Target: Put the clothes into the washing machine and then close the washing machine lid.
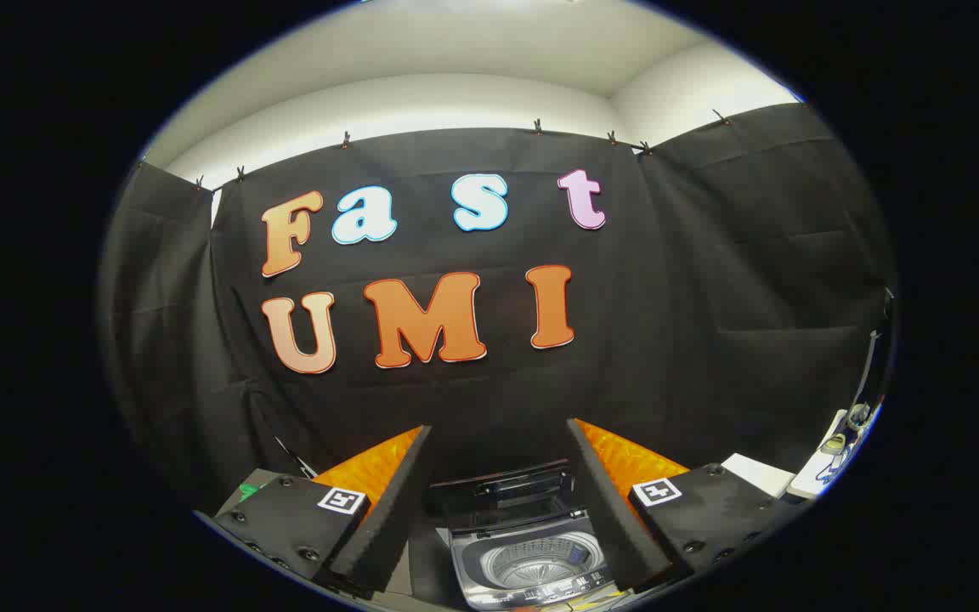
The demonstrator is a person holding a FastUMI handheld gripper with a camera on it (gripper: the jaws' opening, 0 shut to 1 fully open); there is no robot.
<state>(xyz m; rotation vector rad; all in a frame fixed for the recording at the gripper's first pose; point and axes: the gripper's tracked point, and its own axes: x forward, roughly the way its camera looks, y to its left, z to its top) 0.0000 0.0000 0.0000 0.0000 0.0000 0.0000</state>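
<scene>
We hold the gripper (499, 442) raised, its two fingers spread wide apart with nothing pinched between them. Low between the fingers we see the small grey top-loading washing machine (523, 565), its dark transparent lid (502, 489) standing open behind a ribbed metal drum (532, 563). We cannot make out any clothes. Beyond the fingers hangs the booth's black cloth wall (710, 280), and a white ledge (821, 463) with small items sits off to the right.
</scene>
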